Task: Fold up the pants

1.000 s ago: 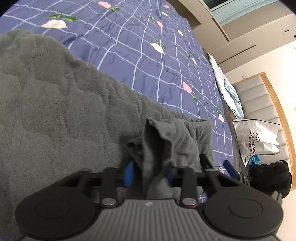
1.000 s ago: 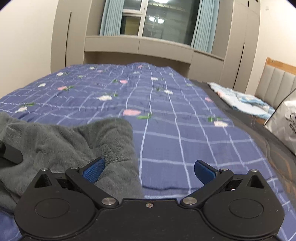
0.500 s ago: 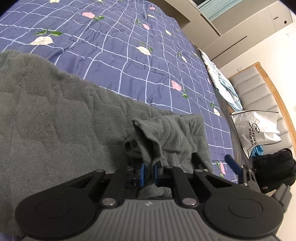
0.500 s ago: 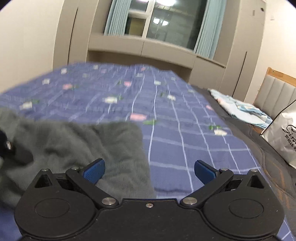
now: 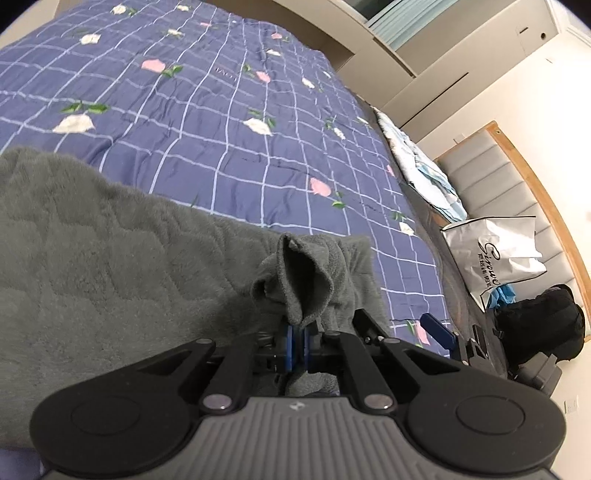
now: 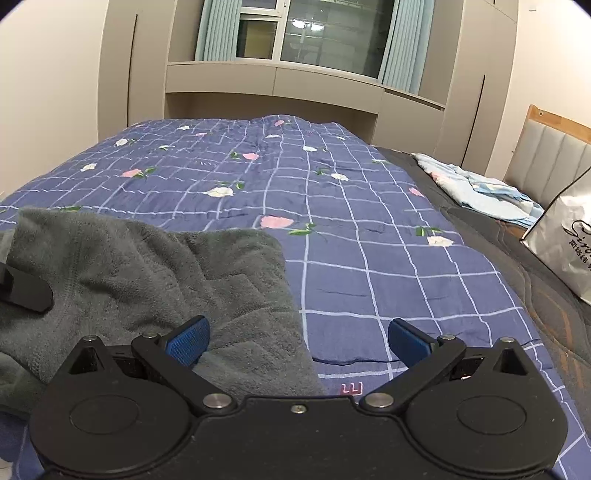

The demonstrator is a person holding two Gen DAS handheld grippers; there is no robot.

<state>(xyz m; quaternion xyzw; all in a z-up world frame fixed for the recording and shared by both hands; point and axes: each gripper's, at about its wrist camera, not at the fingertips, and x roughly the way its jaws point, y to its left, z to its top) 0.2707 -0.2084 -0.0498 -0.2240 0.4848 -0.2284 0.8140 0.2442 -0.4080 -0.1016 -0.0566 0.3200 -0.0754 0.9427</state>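
The grey pants (image 5: 110, 258) lie spread on the bed (image 5: 221, 122); the left claw (image 5: 295, 345) has pinched a bunched corner; the right claw (image 6: 297, 339), spread wide, hovers over their edge; likely it needs its own grip before the fold.

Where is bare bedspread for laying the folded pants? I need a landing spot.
Bare: blue checked bedspread between the grey pants and the light blue bedding. Crowded: right edge, by the white bag and black bag.

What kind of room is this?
Most likely a bedroom. There is a big bed with a blue flowered quilt, a padded headboard at its side, and a curtained window above built-in cupboards.
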